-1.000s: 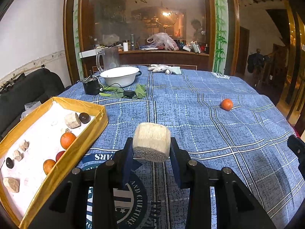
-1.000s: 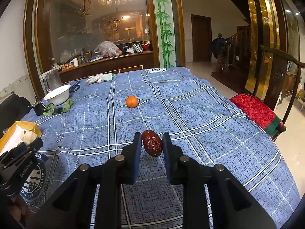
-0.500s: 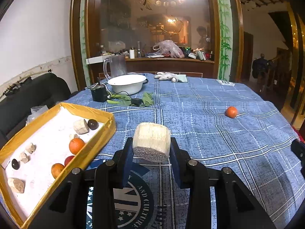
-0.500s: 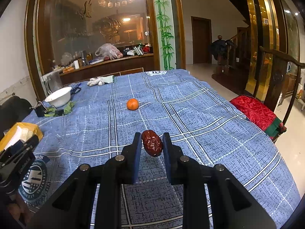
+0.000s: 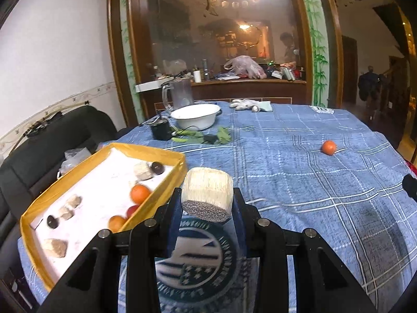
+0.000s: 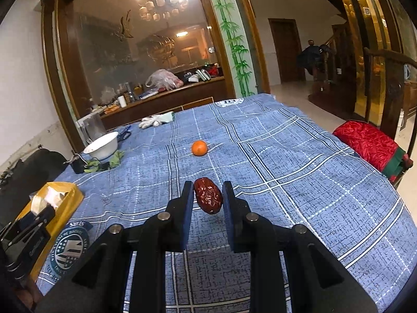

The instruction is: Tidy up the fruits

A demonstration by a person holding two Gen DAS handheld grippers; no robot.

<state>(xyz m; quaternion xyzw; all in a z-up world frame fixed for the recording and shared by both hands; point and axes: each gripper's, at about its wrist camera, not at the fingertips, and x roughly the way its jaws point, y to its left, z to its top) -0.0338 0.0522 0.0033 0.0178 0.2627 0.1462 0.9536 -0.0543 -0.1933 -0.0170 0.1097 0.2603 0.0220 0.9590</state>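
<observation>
The blue checked tablecloth (image 5: 286, 161) now sits lower and the yellow tray (image 5: 166, 154) is closer. The left gripper (image 5: 207, 203) squeezes a pale chunk (image 5: 207, 195); the right gripper (image 6: 207, 195) squeezes a red date (image 6: 207, 195). Both look nearly ready to drop in.

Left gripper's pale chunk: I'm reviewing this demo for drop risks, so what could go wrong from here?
The pale chunk in the left gripper hangs beside the yellow tray, not over it; released now, it may miss. The red date in the right gripper is pinched off-centre and might slip.
</observation>
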